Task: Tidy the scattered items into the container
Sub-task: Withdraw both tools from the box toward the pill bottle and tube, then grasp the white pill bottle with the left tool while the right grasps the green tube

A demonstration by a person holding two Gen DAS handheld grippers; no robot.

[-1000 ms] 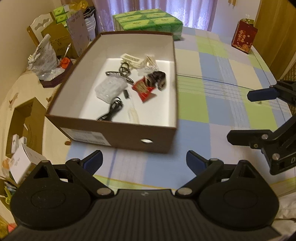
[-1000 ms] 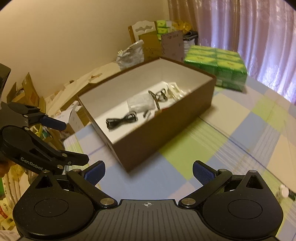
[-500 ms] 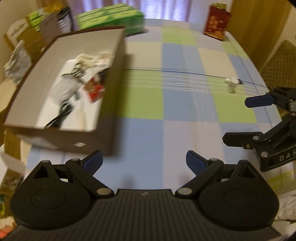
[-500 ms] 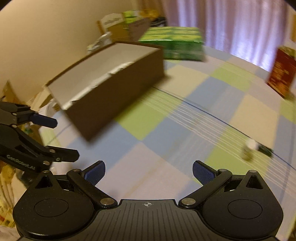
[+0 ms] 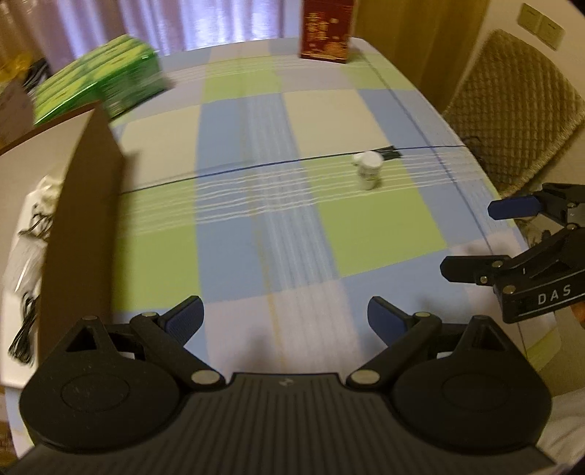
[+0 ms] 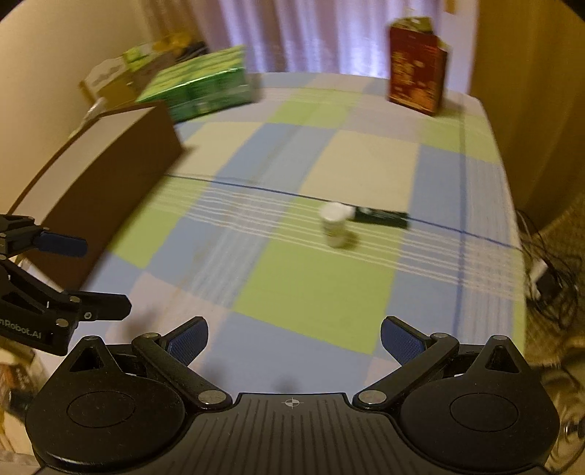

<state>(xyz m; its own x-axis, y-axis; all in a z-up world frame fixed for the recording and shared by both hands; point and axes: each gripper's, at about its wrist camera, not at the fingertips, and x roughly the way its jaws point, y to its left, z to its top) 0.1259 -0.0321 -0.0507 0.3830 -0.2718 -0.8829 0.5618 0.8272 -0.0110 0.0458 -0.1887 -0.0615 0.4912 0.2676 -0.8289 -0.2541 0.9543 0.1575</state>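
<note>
A small white bottle [image 5: 368,168] [image 6: 334,223] stands upright on the checked tablecloth, with a flat dark packet [image 5: 388,152] [image 6: 382,216] lying just behind it. The brown cardboard box [image 5: 82,219] [image 6: 106,179] sits at the left; a black cable [image 5: 23,334] and other items lie inside it. My left gripper [image 5: 285,317] is open and empty over the near part of the table. My right gripper [image 6: 294,338] is also open and empty, well short of the bottle. Each gripper shows at the edge of the other's view.
A green carton [image 5: 102,82] [image 6: 199,86] lies behind the box. A tall red box [image 5: 325,27] [image 6: 416,69] stands at the table's far edge. A woven chair [image 5: 512,106] is beyond the right edge, and cables [image 6: 548,277] hang there.
Both views have swung right, away from the box's inside and toward the open tablecloth. The white bottle and dark packet have come into view and are nearer. Both grippers stay open.
</note>
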